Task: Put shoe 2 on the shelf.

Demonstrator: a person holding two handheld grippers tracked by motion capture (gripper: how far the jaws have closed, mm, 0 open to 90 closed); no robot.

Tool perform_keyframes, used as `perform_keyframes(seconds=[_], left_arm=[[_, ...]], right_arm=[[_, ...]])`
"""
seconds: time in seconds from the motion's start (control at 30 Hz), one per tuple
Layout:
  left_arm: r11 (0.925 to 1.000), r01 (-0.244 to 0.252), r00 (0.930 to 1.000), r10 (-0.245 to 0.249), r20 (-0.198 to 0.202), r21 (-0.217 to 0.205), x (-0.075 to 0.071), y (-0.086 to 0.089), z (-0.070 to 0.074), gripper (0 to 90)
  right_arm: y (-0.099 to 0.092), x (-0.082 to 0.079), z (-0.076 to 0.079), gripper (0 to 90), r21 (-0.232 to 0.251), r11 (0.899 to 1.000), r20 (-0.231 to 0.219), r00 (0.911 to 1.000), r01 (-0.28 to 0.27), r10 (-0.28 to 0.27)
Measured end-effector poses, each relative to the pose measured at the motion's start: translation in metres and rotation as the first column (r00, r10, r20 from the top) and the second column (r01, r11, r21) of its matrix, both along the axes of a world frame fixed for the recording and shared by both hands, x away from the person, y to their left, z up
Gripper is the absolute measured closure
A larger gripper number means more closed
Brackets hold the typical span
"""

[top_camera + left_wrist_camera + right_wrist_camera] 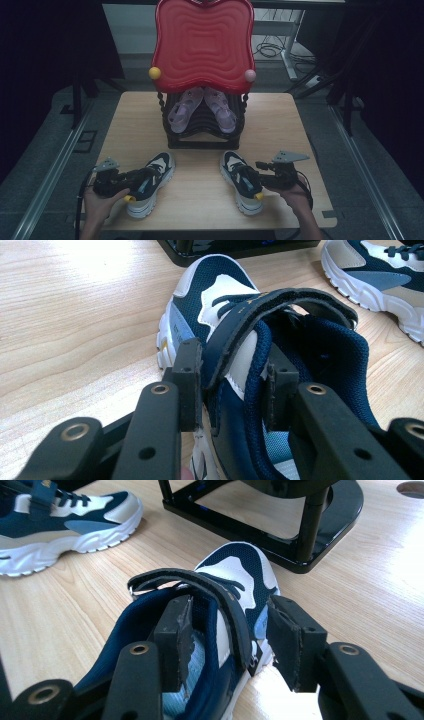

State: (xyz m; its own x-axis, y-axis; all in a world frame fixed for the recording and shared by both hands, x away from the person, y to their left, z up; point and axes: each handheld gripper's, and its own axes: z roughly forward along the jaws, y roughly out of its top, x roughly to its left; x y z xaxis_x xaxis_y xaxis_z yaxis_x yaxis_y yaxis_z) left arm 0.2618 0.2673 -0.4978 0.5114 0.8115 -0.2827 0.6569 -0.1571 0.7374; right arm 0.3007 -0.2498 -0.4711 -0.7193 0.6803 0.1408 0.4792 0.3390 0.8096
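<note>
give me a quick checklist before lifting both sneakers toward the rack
1. Left gripper straddles the side wall and strap of the left sneaker: ok.
2. Right gripper straddles the side wall of the right sneaker, one jaw inside, one outside: ok.
3. Jaws closed firmly on either sneaker: cannot tell.
4. Both sneakers flat on the table: ok.
5. Free shelf on the black rack: not ok on the visible tier, sandals fill it.
6. Red tray on top steady: cannot tell.
</note>
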Motion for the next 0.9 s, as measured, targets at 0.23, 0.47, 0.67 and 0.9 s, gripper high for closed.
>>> perform_keyframes(seconds=[0.23,0.47,0.67,0.9], left_arm=[[1.0,-0.003,1.0,0.003,0.001,-0.003,0.0,0.0,0.0,67.1],[1.0,-0.008,1.0,0.008,0.0,-0.004,0.0,0.0,0.0,67.1],[0.9999,-0.012,0.9999,0.012,0.001,-0.005,-0.001,-0.001,0.0,67.2],[0.9994,-0.027,0.9996,0.027,0.0,-0.021,-0.002,-0.001,0.0,67.8]], right_arm=[[0.01,0.004,-0.004,54.0,-0.053,0.998,-0.041,0.999,0.018,-0.02],[0.013,0.008,-0.008,61.3,-0.078,0.997,-0.081,0.9965,0.016,-0.022],[0.015,0.009,-0.007,67.7,-0.098,0.995,-0.104,0.9944,0.009,-0.019],[0.013,0.008,-0.007,69.7,-0.076,0.997,-0.093,0.9956,0.004,-0.012]])
